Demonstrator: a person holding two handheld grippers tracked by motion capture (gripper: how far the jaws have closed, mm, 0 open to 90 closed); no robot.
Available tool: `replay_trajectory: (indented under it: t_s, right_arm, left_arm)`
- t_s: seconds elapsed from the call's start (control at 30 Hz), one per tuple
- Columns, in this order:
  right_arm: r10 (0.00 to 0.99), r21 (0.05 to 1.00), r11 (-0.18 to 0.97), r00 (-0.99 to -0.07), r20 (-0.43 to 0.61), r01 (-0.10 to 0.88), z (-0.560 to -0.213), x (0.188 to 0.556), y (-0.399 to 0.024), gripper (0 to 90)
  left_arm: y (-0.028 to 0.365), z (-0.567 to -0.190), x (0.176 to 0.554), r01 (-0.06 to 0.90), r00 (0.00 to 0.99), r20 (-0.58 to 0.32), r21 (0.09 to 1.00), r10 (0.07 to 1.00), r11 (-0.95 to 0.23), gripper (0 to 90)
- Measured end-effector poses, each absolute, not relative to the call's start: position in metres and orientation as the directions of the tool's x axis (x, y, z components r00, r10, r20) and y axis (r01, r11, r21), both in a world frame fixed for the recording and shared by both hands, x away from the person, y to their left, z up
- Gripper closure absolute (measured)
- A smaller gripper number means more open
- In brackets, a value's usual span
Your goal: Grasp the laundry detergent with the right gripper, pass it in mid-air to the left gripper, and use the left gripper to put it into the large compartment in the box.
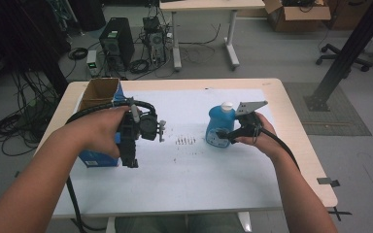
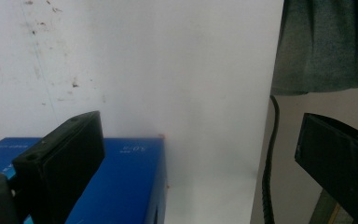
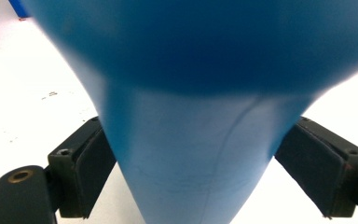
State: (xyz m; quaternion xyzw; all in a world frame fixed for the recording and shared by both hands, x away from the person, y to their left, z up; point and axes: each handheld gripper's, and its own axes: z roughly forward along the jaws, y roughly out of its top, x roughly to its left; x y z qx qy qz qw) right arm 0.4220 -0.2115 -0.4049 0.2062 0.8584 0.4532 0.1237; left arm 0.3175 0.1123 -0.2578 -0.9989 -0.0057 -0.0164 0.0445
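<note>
White paper covers my table (image 1: 184, 170) from above; a smooth blue bottle (image 1: 219, 127) stands upright, white cap up, at my right gripper (image 1: 227, 137). My left gripper (image 2: 196, 158) gapes wide, holding nothing, over a blue box (image 2: 121, 186). Right view: both pads touch the bottle's (image 3: 191, 154) sides.

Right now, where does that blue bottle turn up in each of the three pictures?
High view: the blue bottle stands right of centre on the white table cover, at the right gripper.
Left gripper view: the bottle is not in it.
Right gripper view: the bottle looms close between the two black jaws.
Shared landmark: the white table cover.
</note>
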Motion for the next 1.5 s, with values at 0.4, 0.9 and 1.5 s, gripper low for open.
replay_trajectory:
  t_s: [0.4, 0.9, 1.5]
  right_arm:
    - [0.447, 0.832, 0.504, -0.895, -0.02, 0.233, -0.407, 0.421, -0.21, 20.9]
    - [0.444, 0.834, 0.501, -0.896, -0.02, 0.23, -0.408, 0.423, -0.21, 28.1]
    - [0.415, 0.837, 0.501, -0.91, -0.009, 0.22, -0.414, 0.421, -0.208, 44.6]
  left_arm:
    - [0.114, -0.259, 0.317, 0.019, 0.999, 0.034, -0.091, 0.015, -0.996, 2.0]
    - [0.114, -0.258, 0.317, 0.017, 0.999, 0.037, -0.089, 0.013, -0.996, 2.1]
    - [0.116, -0.257, 0.318, 0.019, 0.999, 0.04, -0.08, 0.016, -0.997, 2.1]
